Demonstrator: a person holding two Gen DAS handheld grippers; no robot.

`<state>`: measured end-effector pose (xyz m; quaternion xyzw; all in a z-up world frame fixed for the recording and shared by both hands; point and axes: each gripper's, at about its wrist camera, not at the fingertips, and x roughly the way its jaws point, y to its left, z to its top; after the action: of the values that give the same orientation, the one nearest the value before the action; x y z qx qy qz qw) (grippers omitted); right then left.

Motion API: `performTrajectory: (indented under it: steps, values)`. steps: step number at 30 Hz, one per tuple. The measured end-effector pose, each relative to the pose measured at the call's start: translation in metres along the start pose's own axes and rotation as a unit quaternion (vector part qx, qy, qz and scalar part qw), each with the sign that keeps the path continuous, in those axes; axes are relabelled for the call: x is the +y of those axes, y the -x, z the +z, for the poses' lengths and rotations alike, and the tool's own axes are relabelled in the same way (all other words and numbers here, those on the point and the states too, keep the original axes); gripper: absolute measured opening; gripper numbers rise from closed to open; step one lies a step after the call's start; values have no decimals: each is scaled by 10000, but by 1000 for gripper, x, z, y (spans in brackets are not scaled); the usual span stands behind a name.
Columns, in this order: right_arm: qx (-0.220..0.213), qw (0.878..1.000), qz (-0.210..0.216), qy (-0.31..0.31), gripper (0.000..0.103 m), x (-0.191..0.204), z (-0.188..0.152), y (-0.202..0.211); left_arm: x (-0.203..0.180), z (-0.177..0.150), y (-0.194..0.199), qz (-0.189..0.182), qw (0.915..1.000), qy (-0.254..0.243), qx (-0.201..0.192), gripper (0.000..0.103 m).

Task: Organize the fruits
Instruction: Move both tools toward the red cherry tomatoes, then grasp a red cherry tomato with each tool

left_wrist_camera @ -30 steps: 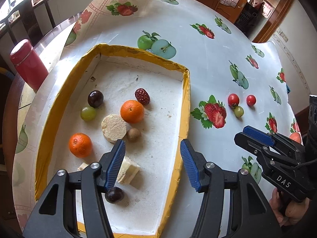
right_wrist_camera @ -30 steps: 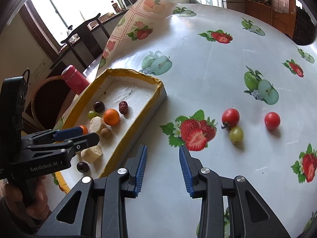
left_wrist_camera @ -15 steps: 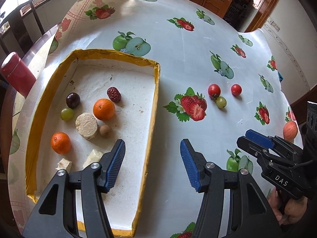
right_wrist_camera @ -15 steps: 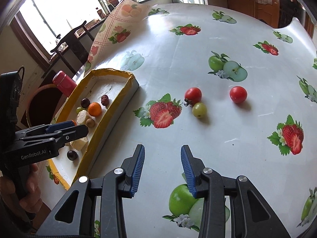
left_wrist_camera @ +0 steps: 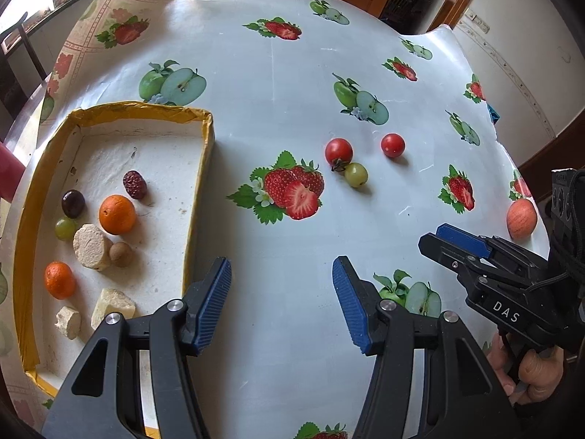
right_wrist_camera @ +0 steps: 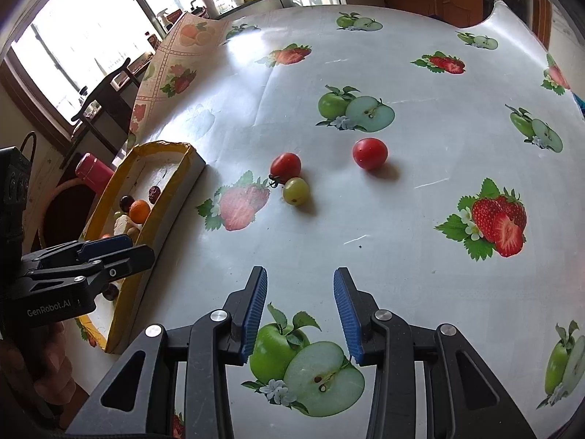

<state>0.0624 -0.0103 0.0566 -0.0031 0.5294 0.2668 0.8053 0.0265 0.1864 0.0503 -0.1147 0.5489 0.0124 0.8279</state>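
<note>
**Fruit sort: both tongs empty, three loose fruits still out on surface**

Left tongs: jaws set wide, nothing btwn pads, hovering above bare cloth just right of tray edge. Right tongs: narrower gap, jaws just been opening a little, nothing btwn them; positioned over printed green apple on tablecloth.

Loose fruit, ahead of both tongs, well clear of fingertips:
- Stemmed cherry tomato, ahead and slightly left of right tongs.
- Green grape, touching that tomato on near side.
- Second cherry tomato, apart from the pair, ahead and slightly right of right tongs.
- Same three seen from left tongs ahead and to the right.

Tray: yellow-rimmed, white inside, to left of both tongs. Contents seen from left wrist cam:
- orange
- smaller orange
- red date
- dark grape
- green grape in tray
- brown round fruit
- pale round cake, touching the brown fruit
- two pale chunks, nearest left tongs

Apple-like fruit at surface edge, beyond right tongs as seen from left cam. Red flask beyond tray, off to left. Fingers of person's right hand on grip of right tongs.
</note>
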Motion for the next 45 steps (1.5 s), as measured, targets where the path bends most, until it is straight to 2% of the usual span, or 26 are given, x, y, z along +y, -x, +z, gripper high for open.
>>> performTrajectory:
  steps: [7, 16, 19, 26, 27, 28, 32, 37, 38, 40, 41, 42, 45]
  values:
    - [-82, 9998, -163, -116, 40, -18, 14, -10, -17, 11, -18, -103, 9999, -57, 95, 56]
    - [-197, 9992, -331, -131, 40, -35, 51, -31, -31, 48, -38, -271, 9996, -24, 2, 56]
    - [-248, 9986, -450, -91, 46, -41, 66, -42, -32, 60, -48, -303, 9995, 34, 4, 56]
    - [-180, 9981, -585, 19, 48, -50, 90, -73, -36, 81, -69, -414, 9990, 157, 88, 56]
    - [-138, 9984, -557, -10, 46, -53, 90, -77, -38, 83, -71, -424, 9989, 145, 101, 56]
    - [-123, 9988, -469, -30, 33, -55, 89, -79, -40, 85, -74, -432, 9989, 134, 112, 56]
    - [-324, 9989, -338, -13, 33, -56, 82, -66, -48, 93, -87, -395, 9991, 66, 141, 56]
    - [-470, 9981, -248, -322, 33, -67, 67, -44, -51, 95, -108, -232, 9994, 60, 269, 56]
    - [-465, 9979, -223, -397, 33, -69, 63, -41, -50, 95, -111, -181, 9994, 76, 299, 55]
    - [-438, 9976, -173, -503, 33, -72, 54, -36, -51, 95, -112, -15, 9998, 23, 215, 44]
    - [-418, 9975, -162, -542, 33, -72, 49, -34, -51, 95, -112, 57, 9998, -12, 197, 36]
    - [-407, 9974, -155, -576, 33, -71, 45, -32, -50, 95, -112, -23, 9998, 1, 212, 27]
    - [-399, 9970, -172, -637, 33, -68, 31, -27, -49, 93, -110, 47, 9997, 26, 244, 27]
